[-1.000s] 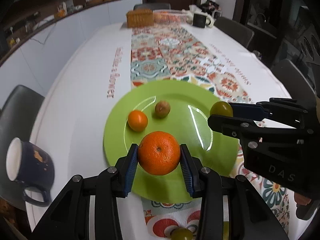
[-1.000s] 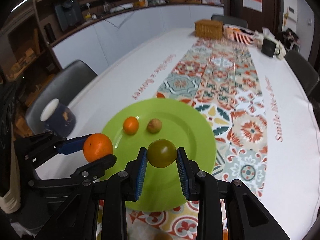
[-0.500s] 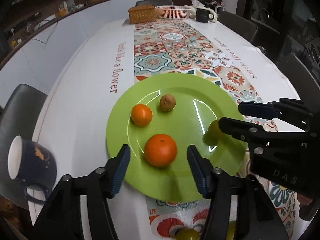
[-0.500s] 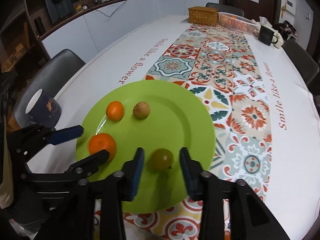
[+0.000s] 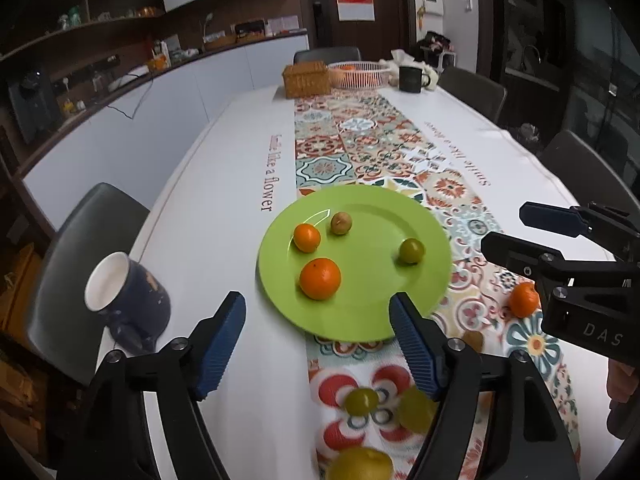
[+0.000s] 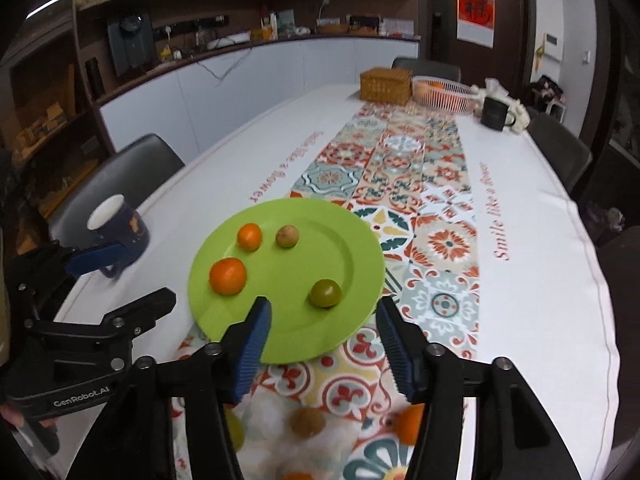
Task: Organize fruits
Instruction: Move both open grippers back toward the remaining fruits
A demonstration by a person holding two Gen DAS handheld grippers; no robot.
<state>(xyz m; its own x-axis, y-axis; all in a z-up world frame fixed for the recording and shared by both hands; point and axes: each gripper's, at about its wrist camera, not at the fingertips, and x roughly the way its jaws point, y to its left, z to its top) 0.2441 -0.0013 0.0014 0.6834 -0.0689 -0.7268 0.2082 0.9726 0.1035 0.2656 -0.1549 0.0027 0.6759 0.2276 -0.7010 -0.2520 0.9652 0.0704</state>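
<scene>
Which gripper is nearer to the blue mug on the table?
Left. The left gripper hangs just beside the blue mug, jaws opening and empty. The right gripper is past the green plate, jaws also opening and empty.

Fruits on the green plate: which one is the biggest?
The large orange at the plate's near left side is the biggest. The small orange, the brownish fruit and the green fruit are all clearly smaller.

My left claw (image 5: 318,336) is opening with nothing between its blue pads. Ahead, the green plate (image 5: 360,316) on the counter (image 5: 224,240) carries a big orange (image 5: 320,278), a small orange (image 5: 307,237), a brownish fruit (image 5: 341,223) and a green fruit (image 5: 412,251).
</scene>
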